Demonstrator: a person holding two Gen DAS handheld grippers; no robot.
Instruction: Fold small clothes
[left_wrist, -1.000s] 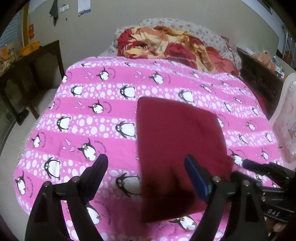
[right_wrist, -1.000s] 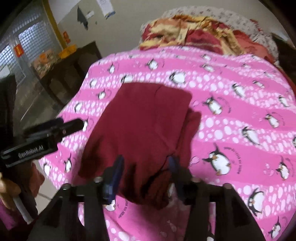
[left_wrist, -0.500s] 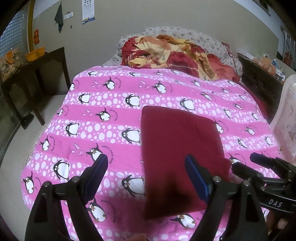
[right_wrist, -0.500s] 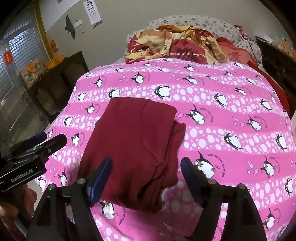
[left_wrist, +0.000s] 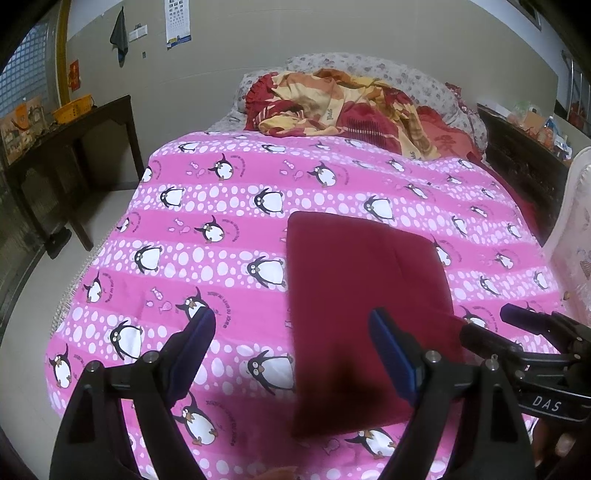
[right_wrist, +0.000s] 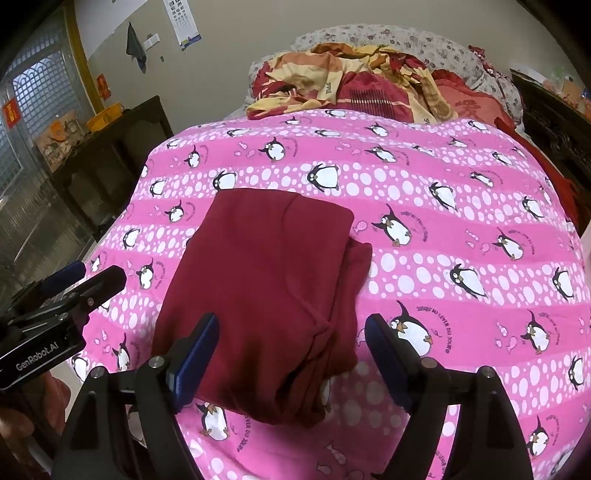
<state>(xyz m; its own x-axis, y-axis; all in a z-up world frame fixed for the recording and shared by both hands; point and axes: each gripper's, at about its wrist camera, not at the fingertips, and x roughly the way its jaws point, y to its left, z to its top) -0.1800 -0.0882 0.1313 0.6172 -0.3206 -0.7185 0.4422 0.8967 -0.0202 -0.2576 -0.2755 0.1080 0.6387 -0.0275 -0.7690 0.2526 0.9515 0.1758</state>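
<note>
A dark red garment (left_wrist: 354, 295) lies folded into a rectangle on the pink penguin bedspread (left_wrist: 221, 229). It also shows in the right wrist view (right_wrist: 266, 280), with a narrow folded strip sticking out along its right side. My left gripper (left_wrist: 291, 336) is open and empty, held above the bed near the garment's near end. My right gripper (right_wrist: 291, 339) is open and empty, above the garment's near edge. The right gripper also shows in the left wrist view (left_wrist: 517, 332), and the left gripper in the right wrist view (right_wrist: 81, 277).
A crumpled red and yellow blanket (left_wrist: 351, 110) and pillows lie at the head of the bed. A dark wooden table (left_wrist: 66, 147) stands to the left. A dark headboard or cabinet (left_wrist: 524, 166) and a pale chair (left_wrist: 576, 236) are on the right.
Both grippers have pulled back and up from the garment. The right gripper's jaws have opened wider and no longer touch the cloth. The garment lies still.
</note>
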